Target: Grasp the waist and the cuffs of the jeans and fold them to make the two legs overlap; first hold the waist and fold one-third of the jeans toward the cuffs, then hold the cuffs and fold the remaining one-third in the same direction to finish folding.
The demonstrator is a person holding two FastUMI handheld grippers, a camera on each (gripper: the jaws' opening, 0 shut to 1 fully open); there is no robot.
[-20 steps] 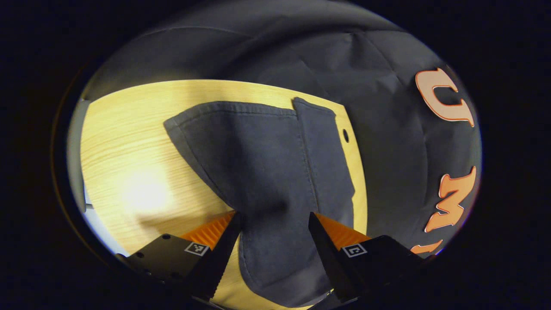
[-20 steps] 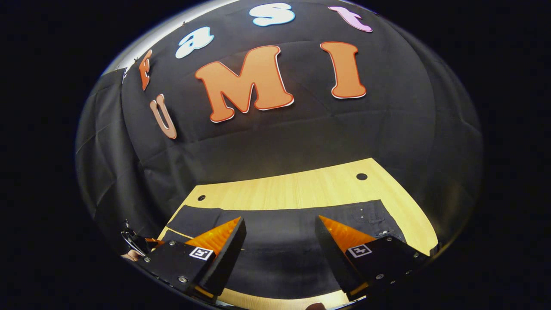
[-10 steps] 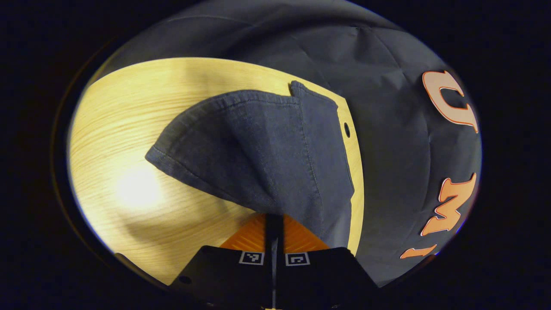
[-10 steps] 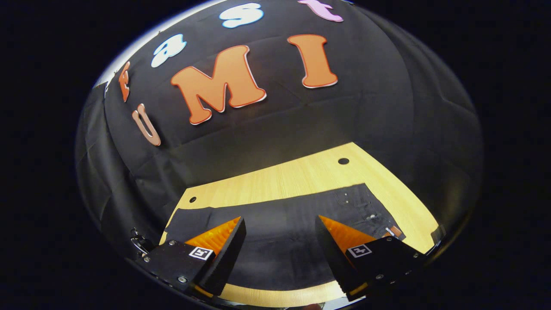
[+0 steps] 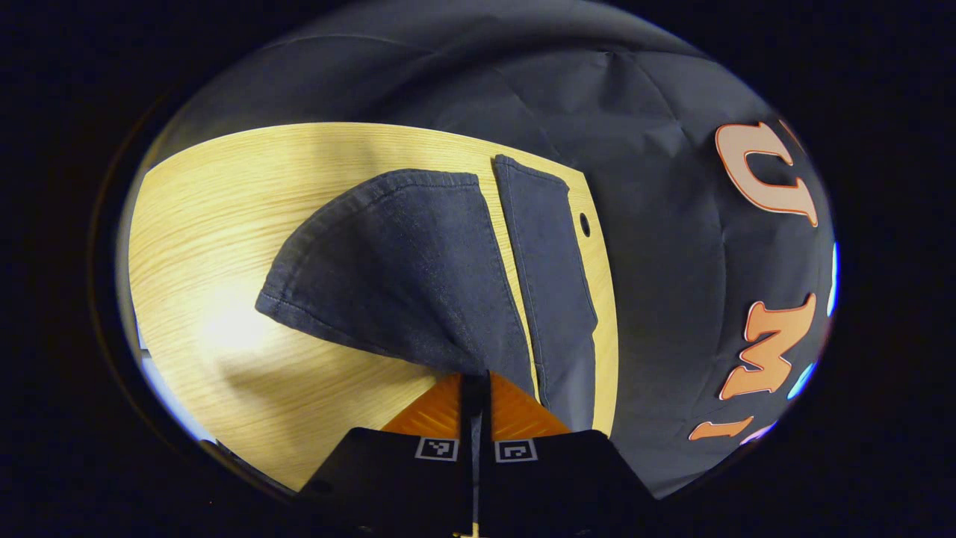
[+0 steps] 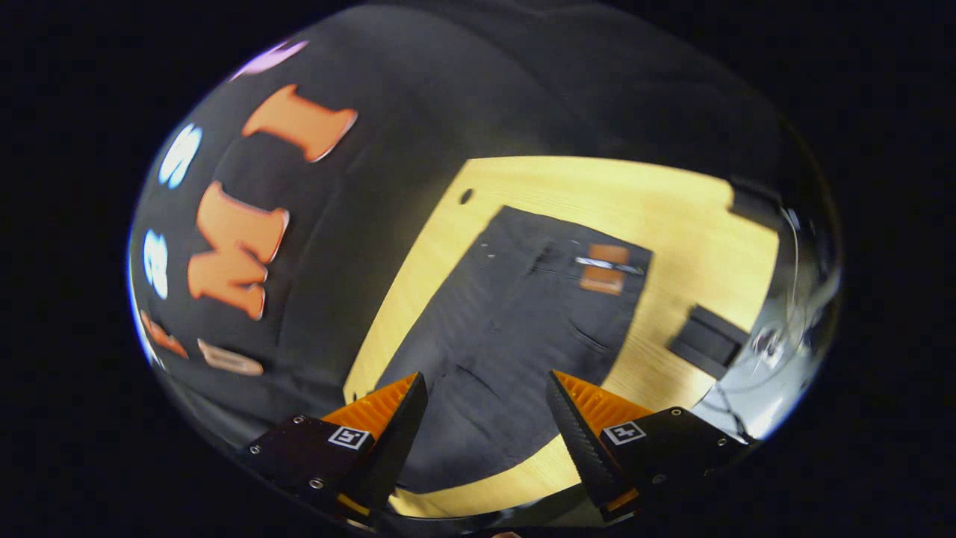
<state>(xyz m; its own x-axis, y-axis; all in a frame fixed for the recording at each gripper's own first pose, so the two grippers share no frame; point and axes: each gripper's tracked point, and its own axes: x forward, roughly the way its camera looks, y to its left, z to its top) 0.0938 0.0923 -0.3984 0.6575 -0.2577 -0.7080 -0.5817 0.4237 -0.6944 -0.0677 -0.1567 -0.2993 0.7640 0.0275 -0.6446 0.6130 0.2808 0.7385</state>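
Denim jeans [image 5: 403, 269] on wooden table [image 5: 224, 224]; left gripper [image 5: 475, 385] clamped on near leg; right gripper [image 6: 485, 396] spread, unladen; advice: pinch waist edge before lifting together.

We see dark jeans [image 5: 403, 269] mid-frame on the wood: one leg lifted and bowed, the other leg [image 5: 549, 276] flat alongside.
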